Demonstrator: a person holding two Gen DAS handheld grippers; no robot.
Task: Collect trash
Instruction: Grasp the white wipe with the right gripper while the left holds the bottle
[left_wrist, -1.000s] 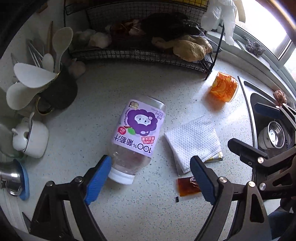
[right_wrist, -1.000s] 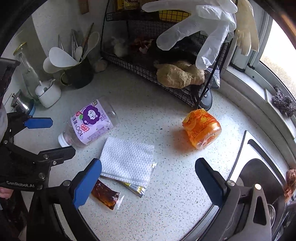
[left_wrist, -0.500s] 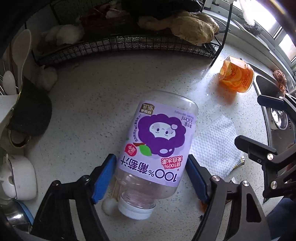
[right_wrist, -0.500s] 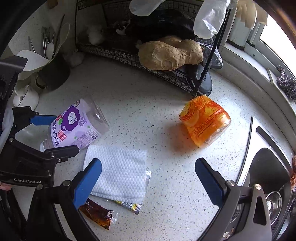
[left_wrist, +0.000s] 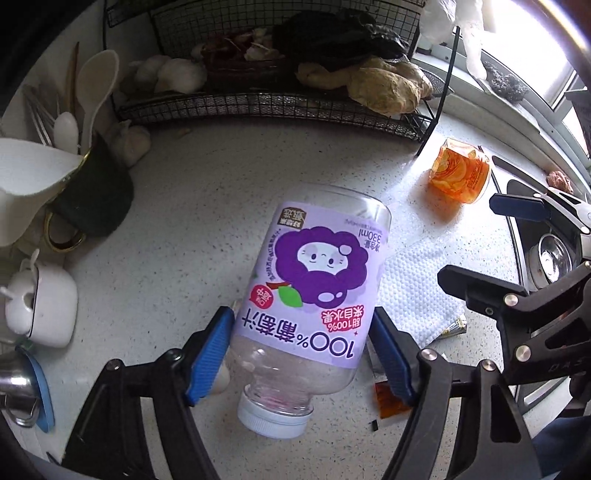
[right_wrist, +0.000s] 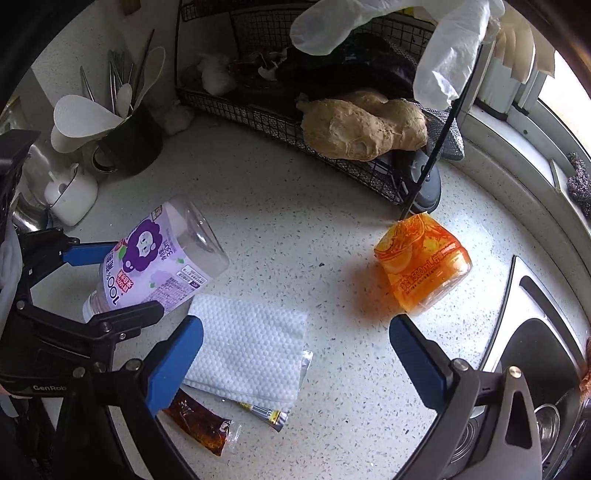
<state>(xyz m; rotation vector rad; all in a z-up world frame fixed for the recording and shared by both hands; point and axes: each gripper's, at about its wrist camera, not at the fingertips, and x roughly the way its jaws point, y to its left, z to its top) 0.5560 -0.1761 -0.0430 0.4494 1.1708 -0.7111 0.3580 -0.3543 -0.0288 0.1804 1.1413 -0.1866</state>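
My left gripper is shut on an empty purple-labelled juice bottle with a white cap, and holds it tilted above the counter; the bottle also shows in the right wrist view. My right gripper is open and empty above a folded white paper towel. An orange plastic bottle lies on its side to the right. A brown sauce packet and a small striped sachet lie by the towel's near edge.
A black wire rack with ginger stands at the back. A dark utensil cup and a white pot are at the left. A steel sink is at the right.
My left gripper closed in around the purple bottle, gripped it and lifted it off the counter. My right gripper moved forward a little and stayed open.
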